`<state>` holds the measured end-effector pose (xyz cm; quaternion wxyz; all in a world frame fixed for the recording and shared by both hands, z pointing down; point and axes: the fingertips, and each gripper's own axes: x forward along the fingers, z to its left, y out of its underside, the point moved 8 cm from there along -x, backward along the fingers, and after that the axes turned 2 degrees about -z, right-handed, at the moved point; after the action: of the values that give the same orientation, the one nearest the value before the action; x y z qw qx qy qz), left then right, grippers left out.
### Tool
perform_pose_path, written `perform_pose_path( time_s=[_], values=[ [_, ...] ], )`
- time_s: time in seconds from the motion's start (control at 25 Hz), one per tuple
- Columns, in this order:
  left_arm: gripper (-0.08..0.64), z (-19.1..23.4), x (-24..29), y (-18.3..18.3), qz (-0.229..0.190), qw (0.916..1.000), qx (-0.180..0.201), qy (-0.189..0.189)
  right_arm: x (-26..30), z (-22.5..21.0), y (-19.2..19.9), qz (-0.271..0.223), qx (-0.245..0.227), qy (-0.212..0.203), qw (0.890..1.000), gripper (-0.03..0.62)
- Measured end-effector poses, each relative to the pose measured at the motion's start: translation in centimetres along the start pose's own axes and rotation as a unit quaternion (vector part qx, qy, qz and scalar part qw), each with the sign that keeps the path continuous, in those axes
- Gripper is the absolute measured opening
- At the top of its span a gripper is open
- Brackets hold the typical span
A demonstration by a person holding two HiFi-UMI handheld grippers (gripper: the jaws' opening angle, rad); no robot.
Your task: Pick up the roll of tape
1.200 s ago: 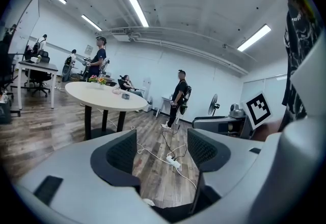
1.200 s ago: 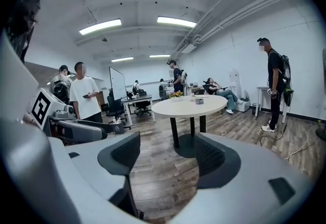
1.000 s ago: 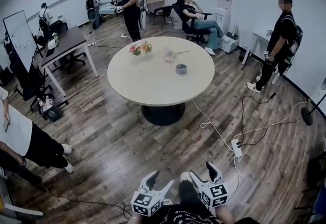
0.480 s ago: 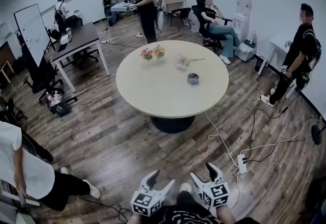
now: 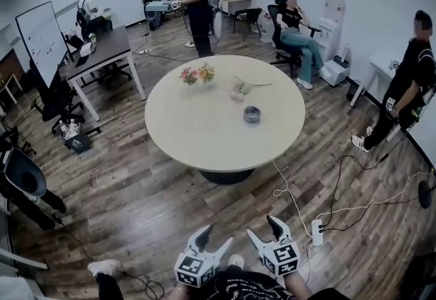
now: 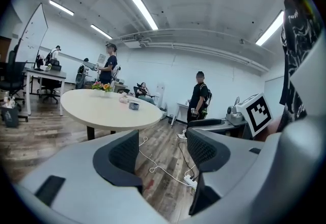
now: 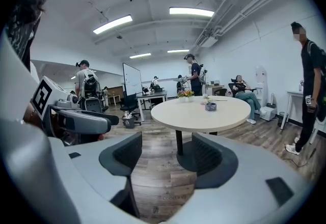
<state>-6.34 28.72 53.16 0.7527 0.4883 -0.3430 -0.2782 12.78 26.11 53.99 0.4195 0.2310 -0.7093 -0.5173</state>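
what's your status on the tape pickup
Left tool open, empty; right tool open, empty, jaws just closing slightly. Roll of tape on round table, far ahead, untouched. Power strip and cable on floor ahead.

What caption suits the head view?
Grey roll of tape on a round beige table with colourful flowers in a busy office.

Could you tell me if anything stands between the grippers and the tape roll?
Nothing visible does. Between the dark grey roll of tape on the round cream table and the left gripper and right gripper, whose empty jaws have just been closing slightly, lie its bare top and wooden floor with a white cable.
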Motion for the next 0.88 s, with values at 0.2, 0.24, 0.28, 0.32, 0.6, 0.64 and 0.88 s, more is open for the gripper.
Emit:
perform_pose_path(
  time_s=[0.2, 0.24, 0.28, 0.32, 0.6, 0.64, 0.88],
  values=[
    [0.314, -1.0, 4.1, -0.3, 0.006, 1.0000, 0.006, 0.000, 0.9, -3.9, -0.6, -0.001, 0.001, 0.000, 1.000, 0.295],
    [0.314, -1.0, 4.7, -0.3, 0.008, 0.9999, 0.008, 0.001, 1.1, -4.5, -0.7, -0.001, 0.003, 0.001, 1.000, 0.293],
    [0.314, -1.0, 5.3, -0.4, 0.009, 0.9999, 0.010, 0.002, 1.3, -5.0, -0.6, -0.001, 0.004, 0.002, 1.000, 0.291],
    [0.314, -1.0, 5.9, -0.5, 0.011, 0.9999, 0.010, 0.001, 1.4, -5.5, -0.5, 0.001, 0.006, 0.003, 1.000, 0.291],
    [0.314, 0.0, 9.1, -1.7, 0.025, 0.9997, -0.005, -0.003, 2.5, -8.0, -0.9, 0.015, 0.014, 0.010, 1.000, 0.288],
    [0.314, 0.3, 9.6, -1.7, 0.026, 0.9996, -0.006, -0.001, 2.7, -8.3, -0.9, 0.017, 0.014, 0.013, 1.000, 0.287],
    [0.314, 2.8, 13.6, -2.3, 0.040, 0.9987, 0.003, 0.030, 5.6, -10.4, -1.5, 0.019, 0.028, 0.038, 0.999, 0.285]
  ],
)
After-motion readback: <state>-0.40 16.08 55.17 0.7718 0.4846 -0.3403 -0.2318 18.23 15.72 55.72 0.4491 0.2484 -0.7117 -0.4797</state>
